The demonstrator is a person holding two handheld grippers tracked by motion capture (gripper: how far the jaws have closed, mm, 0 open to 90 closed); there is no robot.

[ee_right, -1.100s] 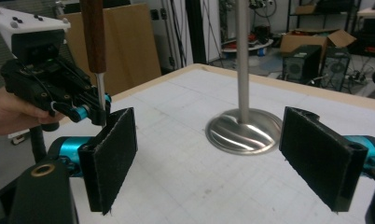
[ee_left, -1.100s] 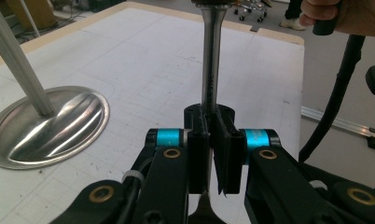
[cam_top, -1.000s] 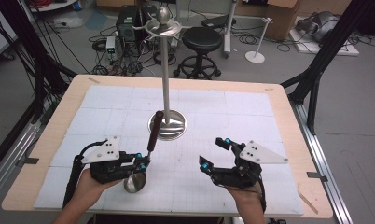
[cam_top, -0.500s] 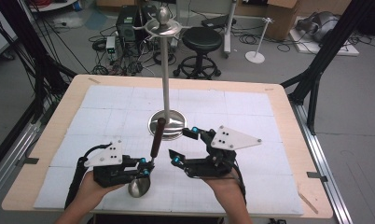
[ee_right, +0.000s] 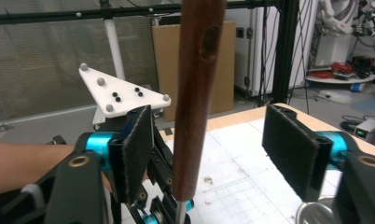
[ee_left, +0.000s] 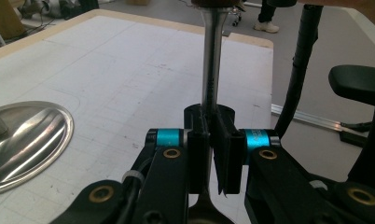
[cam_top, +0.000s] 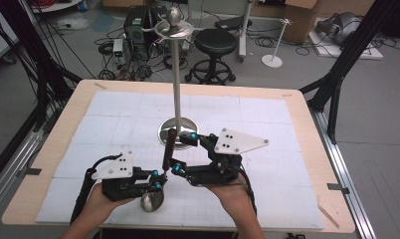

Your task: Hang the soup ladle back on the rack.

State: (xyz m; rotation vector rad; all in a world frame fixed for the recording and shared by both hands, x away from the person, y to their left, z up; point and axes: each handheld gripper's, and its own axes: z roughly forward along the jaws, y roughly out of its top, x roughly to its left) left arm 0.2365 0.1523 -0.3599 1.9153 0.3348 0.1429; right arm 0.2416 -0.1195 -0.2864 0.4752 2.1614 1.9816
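Since the earlier frames, the right gripper (cam_top: 182, 152) has been swinging in from the desk's right side to straddle the ladle's (cam_top: 160, 169) handle, its jaws narrowing but not yet pressing; the dark wooden grip (ee_right: 195, 93) is standing between its two fuzzy black pads (ee_right: 136, 149), touching neither. One ladle is standing nearly upright near the front of the desk (cam_top: 297, 129), its round shiny bowl (cam_top: 152, 200) low and its thin steel shaft (ee_left: 211, 60) clenched by the left gripper (ee_left: 212, 154). One tall metal stand (cam_top: 176, 74) with a round polished base (cam_top: 179, 130) is rising just behind. White gridded foam mats are covering the wooden desk.
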